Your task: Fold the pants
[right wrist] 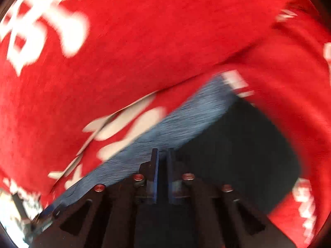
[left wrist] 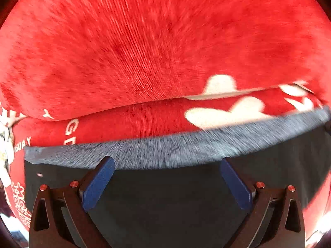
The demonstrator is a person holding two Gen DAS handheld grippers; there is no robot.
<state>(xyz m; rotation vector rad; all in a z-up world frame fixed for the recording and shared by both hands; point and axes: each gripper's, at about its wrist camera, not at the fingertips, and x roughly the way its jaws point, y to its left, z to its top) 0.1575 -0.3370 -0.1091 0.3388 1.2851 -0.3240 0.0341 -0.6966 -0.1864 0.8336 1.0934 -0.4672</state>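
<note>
Dark pants (left wrist: 165,196) with a grey ribbed waistband (left wrist: 165,150) lie on a red blanket (left wrist: 144,51). In the left wrist view my left gripper (left wrist: 166,162) is open, its blue fingers (left wrist: 99,181) spread wide just above the dark cloth behind the waistband, holding nothing. In the right wrist view the pants (right wrist: 248,144) and the waistband (right wrist: 186,122) run diagonally. My right gripper (right wrist: 163,155) has its blue fingers (right wrist: 154,175) nearly together at the waistband edge; the blur hides whether cloth is between them.
The red blanket with white print (right wrist: 51,20) fills both views and has a folded ridge (left wrist: 144,101) just beyond the waistband. A bright patch of floor or clutter (right wrist: 12,212) shows at the lower left of the right wrist view.
</note>
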